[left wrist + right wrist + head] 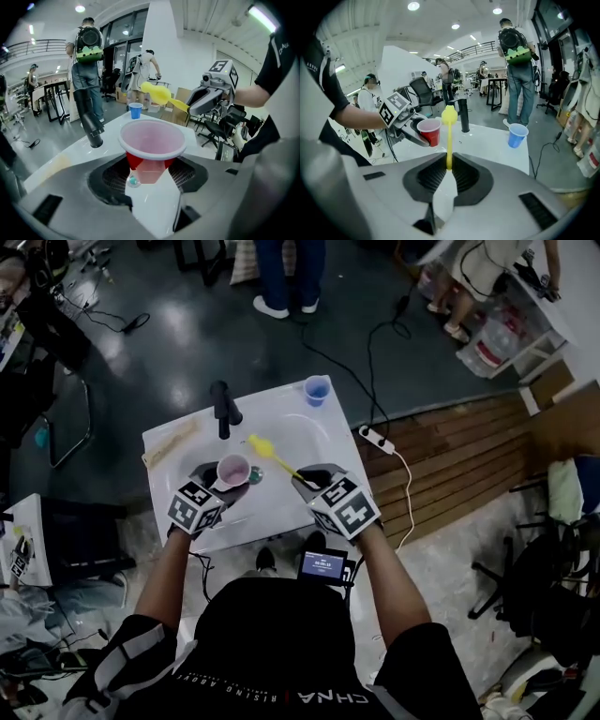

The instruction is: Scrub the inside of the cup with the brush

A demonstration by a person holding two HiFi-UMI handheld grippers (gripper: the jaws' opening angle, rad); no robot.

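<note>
Count: 2 cups, 1 brush, 1 faucet, 2 grippers. Left gripper (223, 478) has its jaws clamped on the lower body of the red cup (233, 470), which is held over the basin of the white sink unit (281, 512) with its mouth facing up, pale inside showing. Right gripper (302, 480) has its jaws closed on the handle end of the yellow brush (267, 452). The brush head points up-left toward the cup; it sits just beside the rim, outside the cup, and I can't tell if it touches. The second cup is the blue cup (317, 390), upright on the far right corner of the unit, well apart from both grippers. The black faucet (223, 409) stands just beyond the red cup at the back of the basin. A tan flat strip (171, 443) lies on the unit's left side. On the floor, a white power strip (373, 438) sits right of the unit with cables running off it. Several people stand beyond the sink, one wearing a backpack (514, 46).
</note>
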